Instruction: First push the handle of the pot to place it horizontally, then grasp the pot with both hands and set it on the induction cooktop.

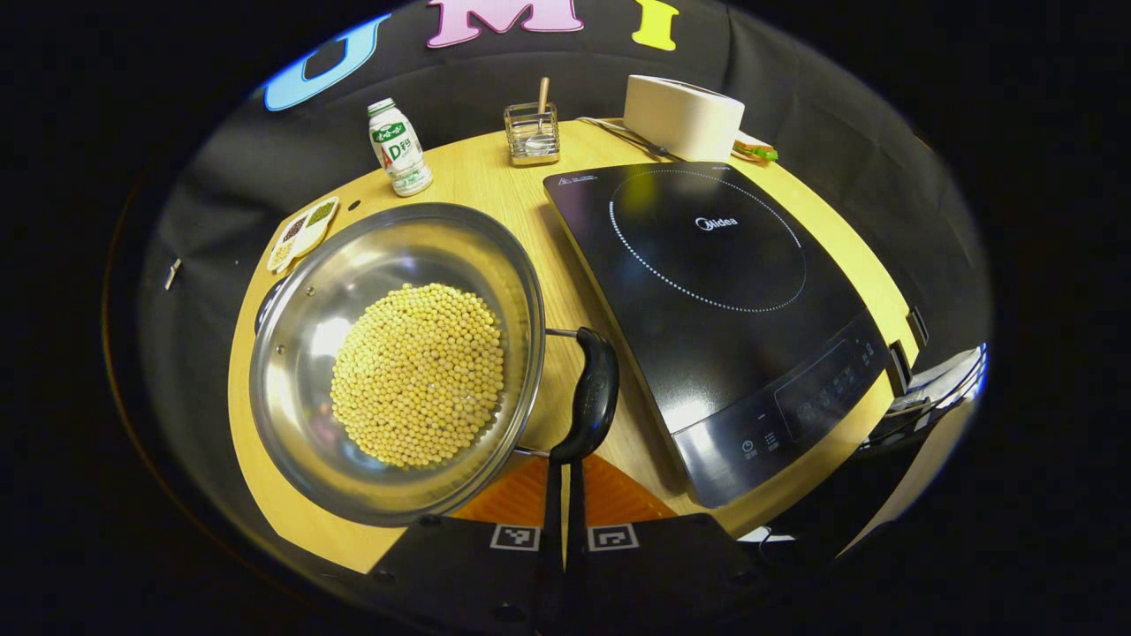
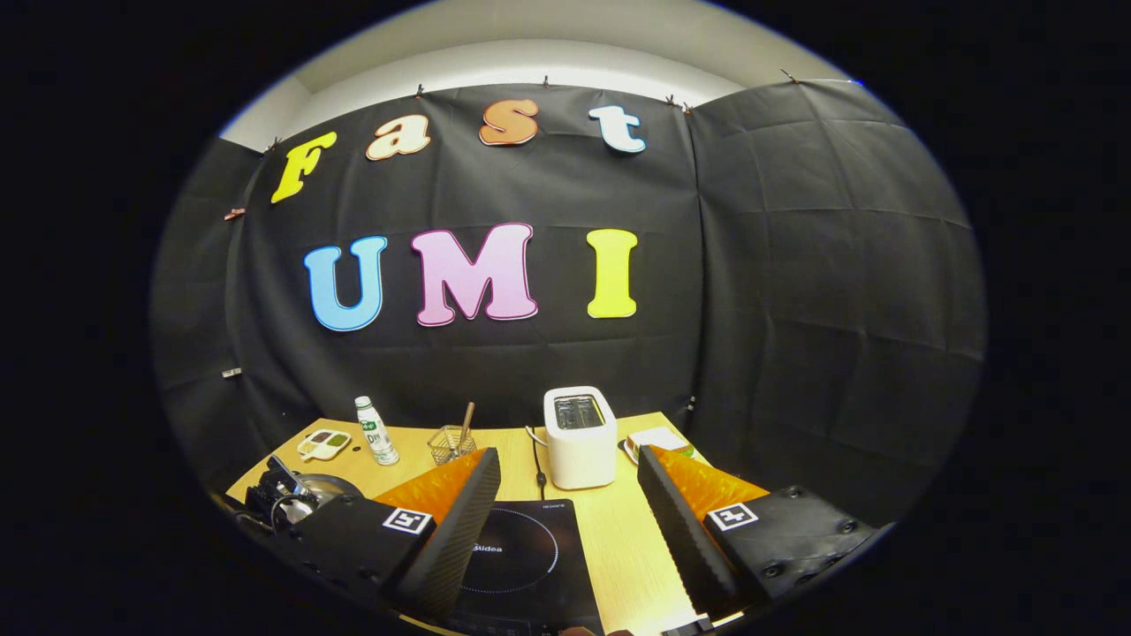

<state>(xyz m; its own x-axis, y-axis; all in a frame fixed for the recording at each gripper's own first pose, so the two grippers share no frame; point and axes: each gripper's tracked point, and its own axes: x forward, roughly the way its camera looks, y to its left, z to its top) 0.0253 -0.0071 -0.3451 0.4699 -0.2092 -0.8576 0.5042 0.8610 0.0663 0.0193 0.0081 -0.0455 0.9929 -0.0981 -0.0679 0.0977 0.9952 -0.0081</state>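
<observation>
Here we see the wooden table [image 1: 495, 181] carrying the black induction cooktop [image 1: 716, 318], which lies from about 12 o'clock down to 4 o'clock in the left gripper view. Just beside it, at 8 o'clock, sits the pot [image 1: 300, 371], a wide shiny steel bowl holding a round heap of pale yellow beans [image 1: 417, 375]. Its black handle [image 1: 594, 396] hangs on two thin wire arms off the rim nearest the cooktop; the handle's long axis runs roughly from 12 to 6 o'clock, bowed slightly outward, lying in the gap between pot and cooktop. A second dark handle peeks out at the pot's far rim, near 9 o'clock.

The left gripper [image 1: 563, 481] comes up from 6 o'clock with its fingers drawn narrow, almost together, their tips touching the lower end of the handle; we cannot tell whether they pinch it.

At 1 o'clock stands a white toaster [image 1: 682, 115], at 12 a small wire basket [image 1: 532, 134] with a wooden-handled utensil in it, at 11 a white bottle [image 1: 399, 148], and below it a small divided dish [image 1: 302, 232] of dark and green bits.

In the right gripper view the right gripper [image 2: 565, 539] spreads its fingers wide, holding nothing, above the cooktop's near edge.
</observation>
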